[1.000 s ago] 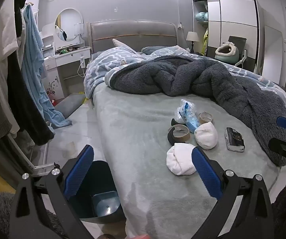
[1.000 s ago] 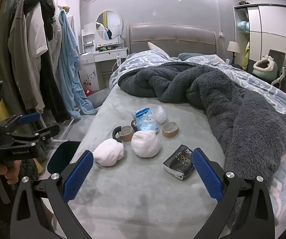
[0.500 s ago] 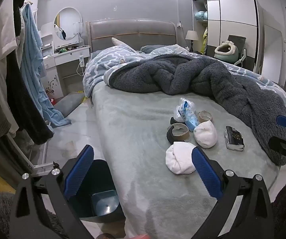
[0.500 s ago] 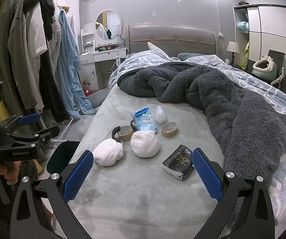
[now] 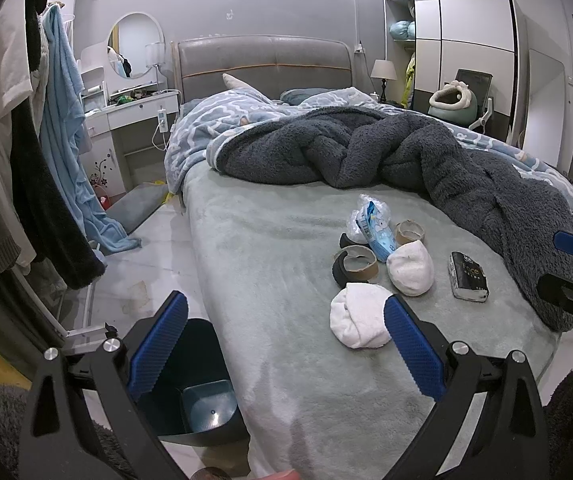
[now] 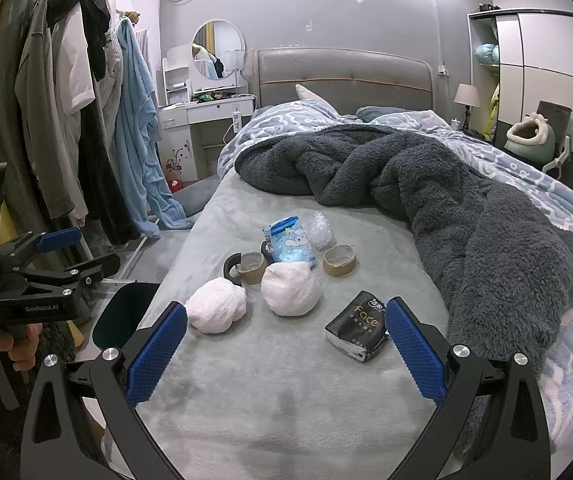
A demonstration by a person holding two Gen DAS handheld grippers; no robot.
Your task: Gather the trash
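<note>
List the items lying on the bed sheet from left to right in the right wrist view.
White wad → black-edged tape core → second white wad → brown tape core → black tissue pack.

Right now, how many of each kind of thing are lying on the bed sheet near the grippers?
White balled-up wads: 2
Cardboard tape rolls: 2
Blue cartoon packet: 1
Clear crumpled plastic: 1
Black tissue pack: 1
Total: 7

Rumpled dark fleece blanket [image 6: 426,184] on bed, round mirror [image 6: 217,49], white wardrobe [image 5: 466,44], hanging clothes [image 6: 70,92]
</note>
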